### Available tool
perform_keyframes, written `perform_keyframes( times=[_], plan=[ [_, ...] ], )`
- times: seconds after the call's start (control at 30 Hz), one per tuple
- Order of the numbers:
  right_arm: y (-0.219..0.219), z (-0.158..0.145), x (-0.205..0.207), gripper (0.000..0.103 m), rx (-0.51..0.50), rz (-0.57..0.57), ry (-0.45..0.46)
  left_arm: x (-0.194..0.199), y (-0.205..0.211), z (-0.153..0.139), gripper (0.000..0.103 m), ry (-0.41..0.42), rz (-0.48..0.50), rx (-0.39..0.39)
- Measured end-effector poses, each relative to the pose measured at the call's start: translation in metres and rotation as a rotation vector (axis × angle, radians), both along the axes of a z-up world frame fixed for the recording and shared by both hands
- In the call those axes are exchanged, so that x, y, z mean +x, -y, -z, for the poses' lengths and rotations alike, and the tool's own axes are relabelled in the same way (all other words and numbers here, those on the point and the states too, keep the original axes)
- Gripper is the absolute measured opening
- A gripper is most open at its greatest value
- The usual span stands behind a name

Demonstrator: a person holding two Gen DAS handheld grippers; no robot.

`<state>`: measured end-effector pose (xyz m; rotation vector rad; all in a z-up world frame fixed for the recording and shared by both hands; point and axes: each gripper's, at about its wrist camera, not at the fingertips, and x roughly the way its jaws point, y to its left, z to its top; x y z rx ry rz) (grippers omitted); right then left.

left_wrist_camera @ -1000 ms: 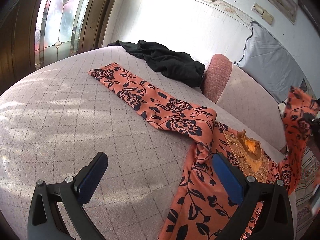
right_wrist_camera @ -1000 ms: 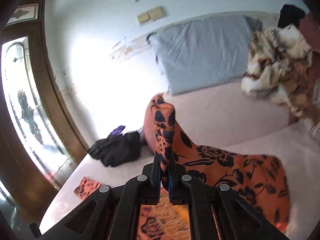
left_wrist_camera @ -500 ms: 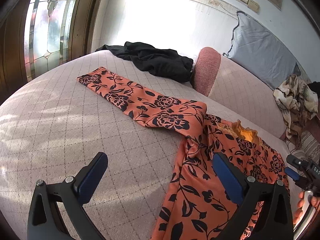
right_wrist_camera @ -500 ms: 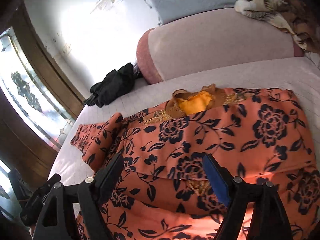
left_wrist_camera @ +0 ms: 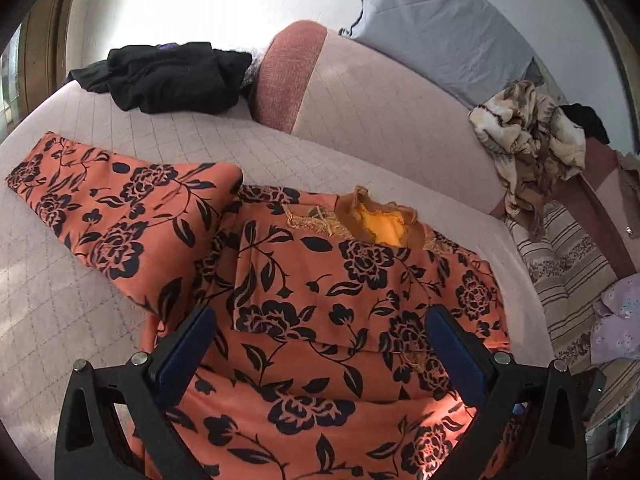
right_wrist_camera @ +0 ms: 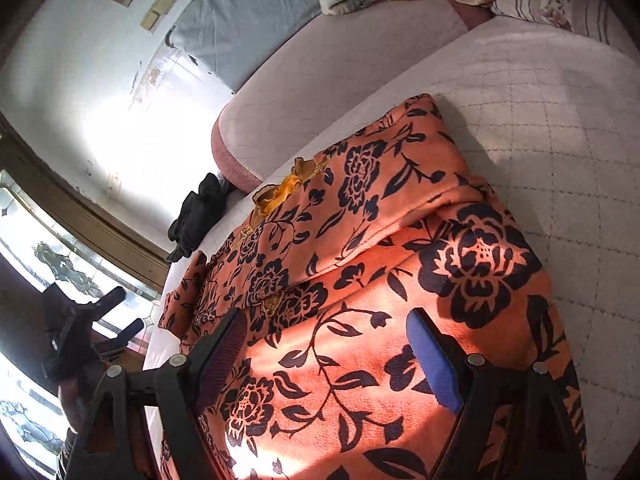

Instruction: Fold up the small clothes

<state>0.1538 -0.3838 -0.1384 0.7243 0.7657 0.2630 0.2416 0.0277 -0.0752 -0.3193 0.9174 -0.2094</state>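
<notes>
An orange top with black flowers (left_wrist_camera: 320, 300) lies flat on the pink quilted bed, its yellow neckline (left_wrist_camera: 380, 228) toward the headboard. Its right sleeve is folded across the chest; its left sleeve (left_wrist_camera: 108, 200) stretches out to the left. My left gripper (left_wrist_camera: 320, 344) is open and empty, just above the top's middle. My right gripper (right_wrist_camera: 324, 344) is open and empty over the top's lower part (right_wrist_camera: 360, 320). The left gripper also shows in the right wrist view (right_wrist_camera: 80, 328), at the bed's left edge.
A black garment (left_wrist_camera: 168, 76) lies at the far left of the bed. A pink bolster (left_wrist_camera: 360, 92) and grey pillow (left_wrist_camera: 440, 28) line the headboard. A brown patterned blanket (left_wrist_camera: 532, 132) and striped cushions (left_wrist_camera: 572, 264) lie at the right.
My right gripper let go of the sleeve it held up, and the sleeve now lies folded across the chest. Both grippers have moved in over the top.
</notes>
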Motion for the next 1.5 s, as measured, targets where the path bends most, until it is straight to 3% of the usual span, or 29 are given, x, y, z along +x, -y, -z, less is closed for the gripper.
perform_keyframes(
  times=[0.1, 0.27, 0.33, 0.4, 0.43, 0.47, 0.53, 0.67, 0.73, 0.8, 0.9, 1.13, 1.23, 1.33, 1.4, 1.47, 1.5],
  plan=[
    [0.004, 0.012, -0.002, 0.084, 0.015, -0.003, 0.003, 0.028, -0.002, 0.032, 0.094, -0.105, -0.038, 0.017],
    [-0.004, 0.010, 0.000, 0.085, -0.053, -0.024, 0.031, 0.035, -0.015, 0.051, 0.093, -0.161, -0.114, -0.013],
    [-0.003, 0.011, 0.001, 0.085, -0.040, -0.018, 0.031, 0.037, -0.015, 0.058, 0.080, -0.185, -0.109, 0.016],
    [-0.002, 0.012, 0.001, 0.085, -0.031, -0.017, 0.031, 0.038, -0.016, 0.061, 0.053, -0.198, -0.123, 0.061],
    [-0.002, 0.012, 0.001, 0.085, -0.031, -0.018, 0.031, 0.039, -0.016, 0.061, 0.045, -0.199, -0.131, 0.090],
    [-0.002, 0.012, 0.001, 0.085, -0.032, -0.018, 0.032, 0.041, -0.018, 0.061, 0.020, -0.215, -0.136, 0.116],
    [-0.002, 0.012, 0.001, 0.085, -0.039, -0.018, 0.034, 0.042, -0.025, 0.056, 0.005, -0.221, -0.143, 0.102],
    [-0.004, 0.012, 0.000, 0.085, -0.052, -0.018, 0.038, 0.012, -0.017, 0.009, 0.004, -0.044, -0.140, 0.146],
    [-0.004, 0.012, 0.001, 0.085, -0.054, -0.017, 0.039, -0.010, -0.015, 0.000, 0.004, 0.004, -0.166, 0.155],
    [-0.004, 0.012, 0.001, 0.085, -0.054, -0.016, 0.039, -0.014, -0.015, 0.017, 0.004, -0.017, -0.192, 0.204],
    [-0.004, 0.012, 0.001, 0.085, -0.058, -0.017, 0.041, 0.003, -0.022, 0.064, 0.005, -0.144, -0.206, 0.237],
    [0.002, 0.002, 0.003, 0.085, -0.026, -0.011, -0.002, 0.007, -0.021, 0.064, 0.006, -0.116, -0.179, 0.249],
    [0.012, -0.027, 0.012, 0.086, 0.037, -0.010, 0.061, 0.006, -0.022, 0.065, 0.007, -0.108, -0.171, 0.257],
    [0.025, -0.047, 0.052, 0.088, 0.067, -0.010, 0.098, 0.003, -0.020, 0.065, 0.007, -0.117, -0.171, 0.241],
    [0.038, -0.032, 0.088, 0.096, 0.092, 0.028, 0.043, 0.004, -0.023, 0.065, 0.006, -0.124, -0.164, 0.210],
    [0.048, 0.010, 0.119, 0.094, 0.086, 0.073, -0.185, 0.003, -0.031, 0.058, 0.011, -0.141, -0.144, 0.144],
    [0.048, 0.009, 0.118, 0.094, 0.081, 0.081, -0.152, 0.000, -0.040, 0.050, 0.018, -0.142, -0.136, 0.092]
  ],
)
